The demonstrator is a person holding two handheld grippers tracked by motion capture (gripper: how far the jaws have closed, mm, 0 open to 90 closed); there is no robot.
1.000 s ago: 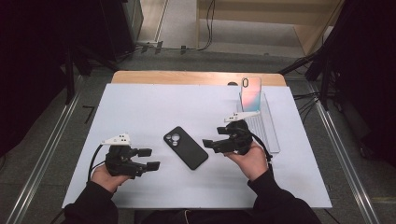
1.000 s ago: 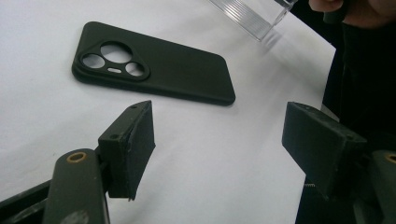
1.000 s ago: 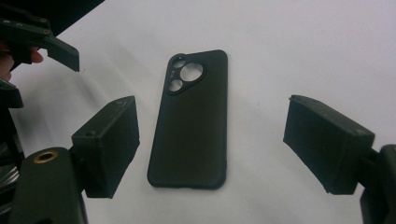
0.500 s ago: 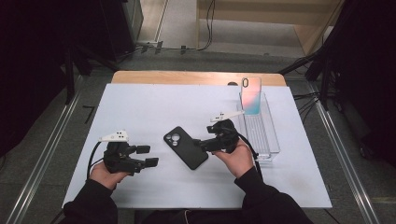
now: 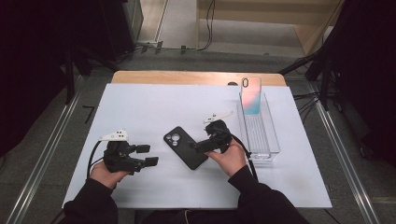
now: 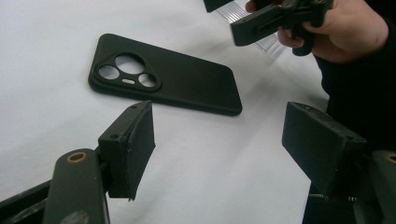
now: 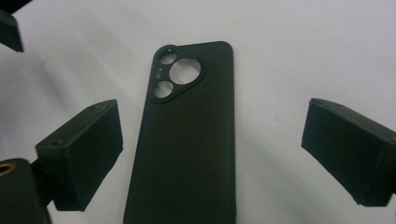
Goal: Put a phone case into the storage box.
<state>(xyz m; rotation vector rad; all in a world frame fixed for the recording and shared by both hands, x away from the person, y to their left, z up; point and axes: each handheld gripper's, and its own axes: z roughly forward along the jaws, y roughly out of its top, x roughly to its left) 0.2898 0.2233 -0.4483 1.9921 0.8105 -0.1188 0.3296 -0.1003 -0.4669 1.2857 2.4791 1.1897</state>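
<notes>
1. The black phone case (image 5: 186, 146) lies flat on the white tabletop (image 5: 140, 107), camera cut-outs up and at its far end, touched by neither gripper.
2. The right gripper (image 5: 198, 146) sits just right of the case, at its near right edge. Its jaws have just been opening and now stand wide; in the right gripper view the case (image 7: 187, 140) lies between and beyond them, clear of both pads.
3. The left gripper (image 5: 145, 155) rests well left of the case, jaws parted and holding nothing; its own view looks across at the case (image 6: 163, 74) and at the right gripper (image 6: 261, 25) beyond it.
4. A clear tray (image 5: 261, 135) stands right of the case, with an iridescent phone (image 5: 251, 95) upright at its far end.
5. Risk: the case lies thin and flat, so jaws closing above its edges would likely slip off or skid it across the smooth tabletop.
6. Risk: a pinch across the width could flex the soft shell so that it springs out.
7. Risk: the right hand works near the tray, so a broad swing could knock it and topple the phone.
</notes>
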